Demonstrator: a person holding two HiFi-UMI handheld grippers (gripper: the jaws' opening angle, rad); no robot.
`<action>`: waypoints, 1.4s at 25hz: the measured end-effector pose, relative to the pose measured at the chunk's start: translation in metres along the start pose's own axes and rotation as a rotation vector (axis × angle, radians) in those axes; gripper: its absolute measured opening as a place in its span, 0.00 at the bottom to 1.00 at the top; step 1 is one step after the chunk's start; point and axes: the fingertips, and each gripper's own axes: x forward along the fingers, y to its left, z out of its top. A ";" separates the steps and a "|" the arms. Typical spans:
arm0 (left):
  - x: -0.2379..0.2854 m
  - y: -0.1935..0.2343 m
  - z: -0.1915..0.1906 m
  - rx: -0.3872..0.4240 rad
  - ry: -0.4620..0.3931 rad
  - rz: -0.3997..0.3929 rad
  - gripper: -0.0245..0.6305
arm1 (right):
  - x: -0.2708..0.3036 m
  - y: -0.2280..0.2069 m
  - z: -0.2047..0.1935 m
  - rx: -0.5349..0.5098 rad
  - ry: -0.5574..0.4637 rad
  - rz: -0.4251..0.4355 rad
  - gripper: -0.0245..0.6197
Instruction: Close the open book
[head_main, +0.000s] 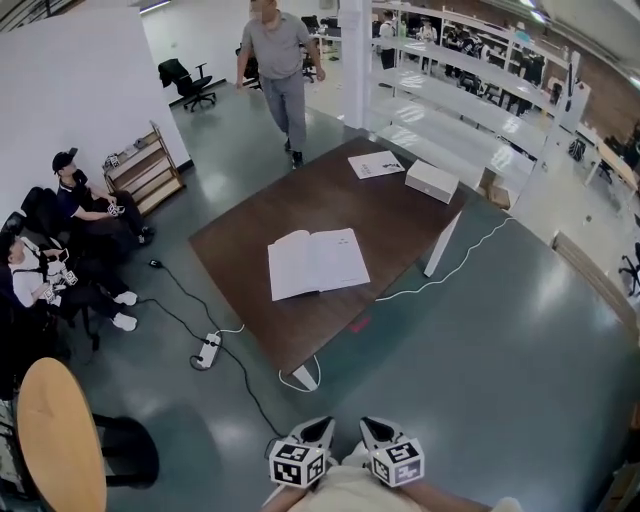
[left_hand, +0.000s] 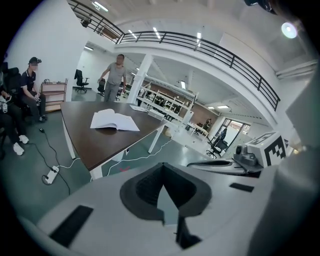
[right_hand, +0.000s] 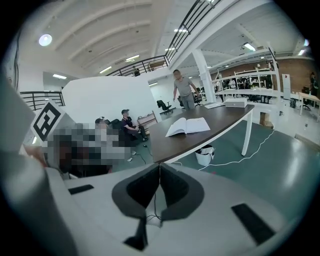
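Worktop (head_main: 250, 240), dark brown, on a grey-green floor (head_main: 480, 340): the open book (head_main: 316, 262) lies flat near its middle, a white box (head_main: 432, 181) and a sheet (head_main: 376, 164) at the far end. Left tongs (left_hand: 163, 182) and right tongs (right_hand: 159, 175) are both pressed together, empty, well apart from the book.

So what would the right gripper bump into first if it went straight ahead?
Probably the dark brown table, near its front end, just short of the open white book. Nothing shows in between, though depth is hard to judge.
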 end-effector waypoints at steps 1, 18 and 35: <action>0.004 -0.003 -0.002 -0.001 0.000 0.004 0.05 | 0.001 -0.005 0.000 0.002 -0.005 0.007 0.05; 0.102 0.060 0.057 -0.170 0.021 0.041 0.05 | 0.084 -0.077 0.053 0.030 0.054 0.095 0.05; 0.200 0.184 0.211 -0.369 -0.061 -0.149 0.05 | 0.215 -0.139 0.204 -0.008 0.019 -0.044 0.05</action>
